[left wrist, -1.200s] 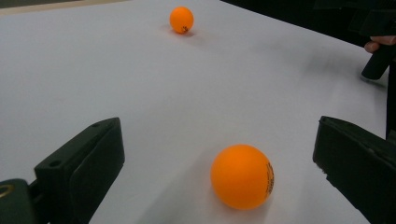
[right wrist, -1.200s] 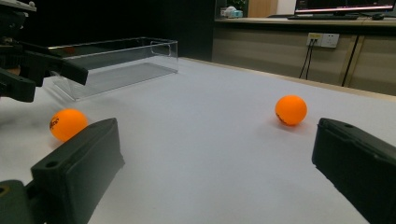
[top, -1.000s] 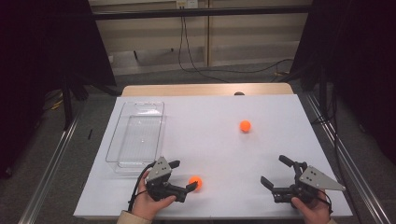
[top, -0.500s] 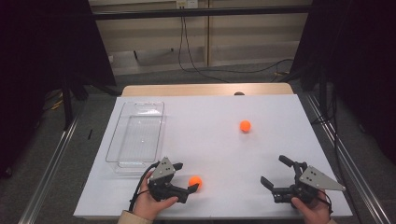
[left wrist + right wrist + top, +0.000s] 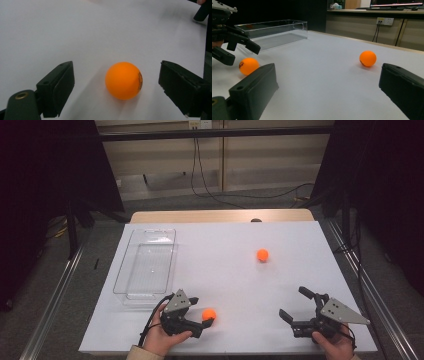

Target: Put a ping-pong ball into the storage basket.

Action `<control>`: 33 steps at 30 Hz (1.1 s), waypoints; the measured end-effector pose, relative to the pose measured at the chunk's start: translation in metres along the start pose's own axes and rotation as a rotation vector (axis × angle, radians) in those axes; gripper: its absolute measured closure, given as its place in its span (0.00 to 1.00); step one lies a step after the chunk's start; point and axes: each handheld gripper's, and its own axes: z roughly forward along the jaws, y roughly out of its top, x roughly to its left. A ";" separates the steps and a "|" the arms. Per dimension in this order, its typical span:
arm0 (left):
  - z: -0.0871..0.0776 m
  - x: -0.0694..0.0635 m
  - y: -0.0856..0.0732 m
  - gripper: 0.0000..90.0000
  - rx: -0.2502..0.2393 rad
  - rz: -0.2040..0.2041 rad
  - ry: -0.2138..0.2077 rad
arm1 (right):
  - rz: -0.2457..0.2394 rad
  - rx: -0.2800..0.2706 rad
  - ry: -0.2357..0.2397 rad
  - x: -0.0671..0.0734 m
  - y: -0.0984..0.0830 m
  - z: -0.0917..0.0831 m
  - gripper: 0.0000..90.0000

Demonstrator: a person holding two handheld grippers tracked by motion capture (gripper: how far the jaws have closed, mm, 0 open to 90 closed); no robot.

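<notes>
Orange ball: lies at about seven o'clock on the white table, between the jaws of the left gripper with a gap on either side, so bracketed but not yet pinched. Looks like a hollow table-tennis ball, so probably very light, stiff-shelled, smooth and quick to roll or squirt out under an off-centre squeeze; unlikely to break, though liable to dent if crushed. Best taken across its widest part, pads square on opposite sides at mid-height, with only gentle pressure. Counting from nine o'clock round to five: one clear plastic tray at nine o'clock, empty as far as can be seen; one left gripper at seven o'clock, jaws apart and just now closing in around the ball without touching it; one orange ball there; one second orange ball at about one o'clock, alone and well apart from both tools; one right gripper at five o'clock, jaws spread wide with nothing between them, resting near the table's front edge. Makes two balls, two grippers, one tray.
</notes>
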 end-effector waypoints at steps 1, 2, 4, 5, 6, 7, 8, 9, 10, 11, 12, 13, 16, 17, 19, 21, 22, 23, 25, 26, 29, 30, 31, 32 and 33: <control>0.000 0.000 0.000 0.16 0.006 0.003 0.000 | 0.000 0.000 0.000 0.000 0.000 0.000 0.01; 0.001 -0.001 0.000 0.16 0.011 0.001 -0.003 | 0.000 0.000 0.000 0.000 0.000 0.000 0.01; 0.002 -0.001 0.000 0.17 0.016 0.000 -0.009 | 0.001 0.000 -0.001 0.000 0.000 0.000 0.01; 0.002 -0.002 0.000 0.17 0.020 -0.002 -0.008 | -0.001 0.001 -0.002 0.000 0.000 0.000 0.01; 0.003 -0.002 0.000 0.17 0.023 -0.001 -0.005 | 0.000 0.001 -0.001 0.000 0.000 0.000 0.01; 0.004 -0.002 0.000 0.18 0.029 -0.001 -0.003 | 0.001 0.001 -0.001 0.000 0.000 0.000 0.01; 0.004 -0.002 0.000 0.18 0.034 -0.002 -0.007 | 0.001 0.001 -0.001 0.000 0.000 0.000 0.01; 0.005 -0.002 0.000 0.18 0.037 0.000 -0.008 | 0.001 0.001 -0.001 0.000 0.000 0.000 0.01; 0.005 -0.002 0.000 0.19 0.037 0.000 -0.010 | 0.001 0.001 -0.001 0.000 0.000 0.000 0.01; 0.006 -0.002 0.000 0.19 0.041 0.001 -0.011 | 0.001 0.001 -0.001 0.000 0.000 0.000 0.01; 0.006 -0.002 0.000 0.19 0.046 0.000 -0.011 | 0.001 0.002 -0.002 0.000 0.000 -0.001 0.01; 0.007 -0.002 0.000 0.19 0.048 0.003 -0.011 | 0.001 0.001 -0.002 0.000 0.000 -0.001 0.01; 0.008 -0.002 0.000 0.22 0.058 0.011 -0.010 | 0.001 0.002 -0.002 0.000 0.000 -0.001 0.01; 0.008 -0.002 0.000 0.22 0.057 0.010 -0.009 | 0.000 0.002 -0.003 0.000 0.000 -0.001 0.01; 0.009 -0.002 0.001 0.24 0.057 0.008 -0.011 | -0.001 0.002 -0.003 0.000 0.000 -0.001 0.01; 0.010 -0.002 0.001 0.26 0.063 0.011 -0.011 | 0.000 0.001 -0.004 0.000 0.000 -0.001 0.01; 0.010 -0.001 0.001 0.26 0.068 0.014 -0.015 | 0.000 0.000 -0.003 0.000 0.000 -0.001 0.01; 0.011 -0.002 0.002 0.27 0.071 0.017 -0.019 | -0.001 0.001 -0.004 0.000 0.000 -0.001 0.01; 0.012 -0.002 0.002 0.28 0.079 0.022 -0.020 | 0.001 0.001 -0.005 0.000 0.000 -0.001 0.01; 0.013 -0.002 0.002 0.29 0.081 0.024 -0.024 | 0.000 0.001 -0.005 -0.001 0.000 -0.001 0.01; 0.014 -0.002 0.003 0.31 0.090 0.026 -0.025 | 0.000 0.003 -0.005 -0.001 -0.001 -0.001 0.01; 0.014 -0.002 0.003 0.31 0.090 0.024 -0.022 | -0.002 0.003 -0.005 -0.001 -0.001 -0.001 0.01; 0.014 -0.002 0.003 0.31 0.090 0.019 -0.020 | -0.001 0.003 -0.005 0.000 0.000 -0.001 0.01; 0.014 -0.002 0.003 0.31 0.093 0.018 -0.021 | -0.002 0.003 -0.006 -0.001 0.000 -0.001 0.01; 0.014 -0.001 0.003 0.32 0.089 0.016 -0.021 | -0.002 0.003 -0.006 -0.001 0.000 -0.001 0.01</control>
